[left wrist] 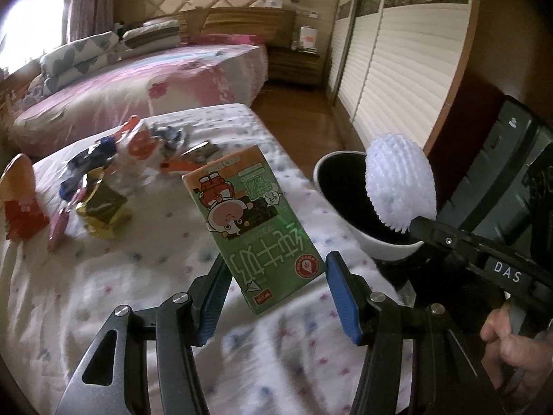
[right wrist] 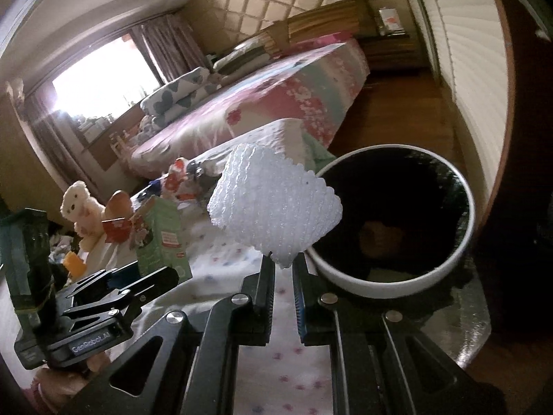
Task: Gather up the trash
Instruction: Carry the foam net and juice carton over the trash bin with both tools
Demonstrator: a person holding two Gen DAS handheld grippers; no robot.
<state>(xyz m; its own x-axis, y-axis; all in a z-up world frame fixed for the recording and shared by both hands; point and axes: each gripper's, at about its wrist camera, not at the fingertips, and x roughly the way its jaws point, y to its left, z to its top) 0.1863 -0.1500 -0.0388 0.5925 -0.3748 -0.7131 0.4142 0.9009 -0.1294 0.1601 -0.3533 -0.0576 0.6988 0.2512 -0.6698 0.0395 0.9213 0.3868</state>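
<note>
Blue-padded fingers (left wrist: 221, 297) of the left gripper (left wrist: 276, 294) sit closest to the lens, set at a medium width around one green milk carton (left wrist: 252, 224). The carton hangs tilted and upside down between them, so the big Chinese characters and the cartoon figures on it read inverted; there's a small red label near its lower corner that I can't make out.

Over on the right gripper (right wrist: 283, 269), the fingers are pinched narrow on one white foam fruit net (right wrist: 276, 207), held up just beside the rim of the white bin (right wrist: 397, 283). One bin only, lined with a black bag, and a brownish lump sits at the bottom, too dark to identify.

Readable writing: "DAS" on the right gripper body in the left view, and "GenRobot.AI" on the left gripper body in the right view.

Behind the carton, a pile of wrappers (left wrist: 103, 180) lies on the spotted white cover (left wrist: 69, 294): a gold packet, a red one, some pink, blue and orange bits, too blurred for an exact count. One cream teddy bear (right wrist: 81, 207) sits at the left in the right view. A big bed (left wrist: 138, 83) with a pink floral cover sits further back, with folded bedding on it.
</note>
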